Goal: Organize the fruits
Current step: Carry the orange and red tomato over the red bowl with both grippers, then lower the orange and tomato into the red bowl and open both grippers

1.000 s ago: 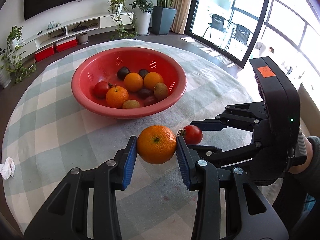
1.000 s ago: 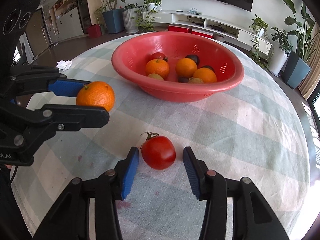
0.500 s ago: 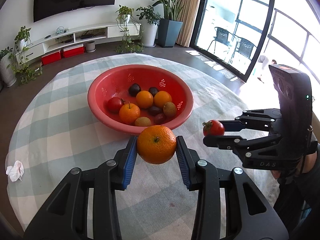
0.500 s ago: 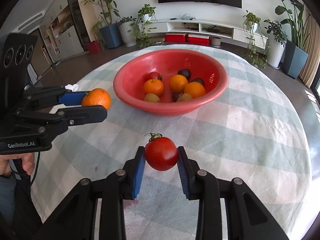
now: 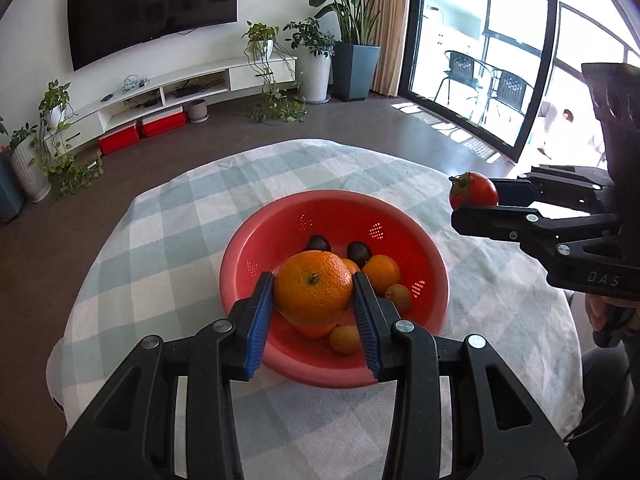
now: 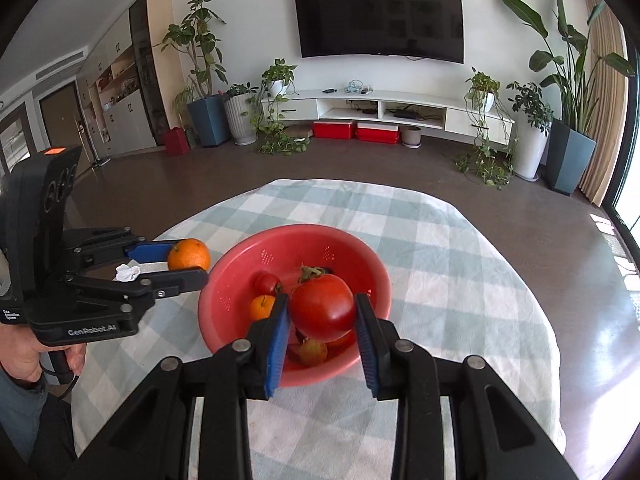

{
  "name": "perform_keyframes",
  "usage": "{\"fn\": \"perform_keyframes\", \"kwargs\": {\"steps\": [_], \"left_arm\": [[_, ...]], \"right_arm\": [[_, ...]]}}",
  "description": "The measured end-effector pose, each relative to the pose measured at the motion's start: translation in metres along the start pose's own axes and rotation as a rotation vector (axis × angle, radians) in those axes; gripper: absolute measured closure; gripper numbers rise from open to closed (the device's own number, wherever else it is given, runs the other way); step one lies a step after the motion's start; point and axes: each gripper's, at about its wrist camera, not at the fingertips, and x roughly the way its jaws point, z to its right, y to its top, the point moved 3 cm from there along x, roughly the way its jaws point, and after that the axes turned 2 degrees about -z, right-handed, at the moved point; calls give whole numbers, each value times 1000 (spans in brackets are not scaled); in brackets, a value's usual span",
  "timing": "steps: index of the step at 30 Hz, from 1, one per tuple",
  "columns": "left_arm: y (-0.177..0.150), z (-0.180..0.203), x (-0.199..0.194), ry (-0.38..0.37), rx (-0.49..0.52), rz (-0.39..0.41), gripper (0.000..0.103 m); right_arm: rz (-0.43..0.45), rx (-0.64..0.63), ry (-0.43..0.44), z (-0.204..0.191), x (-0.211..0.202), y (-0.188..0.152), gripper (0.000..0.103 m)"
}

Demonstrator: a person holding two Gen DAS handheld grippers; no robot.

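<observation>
My left gripper [image 5: 314,298] is shut on a large orange [image 5: 312,288], held in the air in front of the red bowl [image 5: 240,256]. My right gripper [image 6: 322,314] is shut on a red tomato [image 6: 322,306] with a green stem, also lifted over the near side of the red bowl [image 6: 372,264]. The bowl sits on the checked tablecloth [image 5: 168,240] and holds several oranges, dark fruits, brownish fruits and a tomato. In the right wrist view the left gripper [image 6: 188,262] with its orange [image 6: 189,255] hangs left of the bowl; in the left wrist view the right gripper [image 5: 476,200] carries the tomato [image 5: 473,196] at the right.
The round table [image 6: 480,280] drops off on all sides to a dark floor. A crumpled white tissue [image 6: 127,272] lies on the cloth at the left. A person's hand [image 6: 24,354] grips the left tool's handle. TV stand and potted plants line the far wall.
The right gripper closed on the tomato and lifted it off the cloth. Both grippers rose with their fruit, so the bowl now appears lower and behind the held fruit.
</observation>
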Motion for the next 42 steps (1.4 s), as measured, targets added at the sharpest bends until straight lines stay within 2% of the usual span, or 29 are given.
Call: {"fn": "perform_keyframes", "kwargs": {"steps": [5,12,18,27,33,39,42], "left_arm": [[-3,7,31,-24,10,-28,66],[-13,0,59,-17,12,-45,66],[-18,0,79,-27,32,-54,66],[-17,-1,87,-12,48,-50,66],[-20,3,91,-4,67,-71,48],[-20,4,91,-10,61,-69,45],[-19,1,90,-4,50,-63,38]], "right_arm": [[-59,-14,-8,0,38,11,68],[-133,-3,-30,6,86,13,68],[-179,16,-47,12,109,5,68],[-215,8,-57,11,127,2,68],[-225,17,-74,13,127,2,68],[-225,19,-76,12,123,1,62],[-224,19,-77,12,122,1,59]]}}
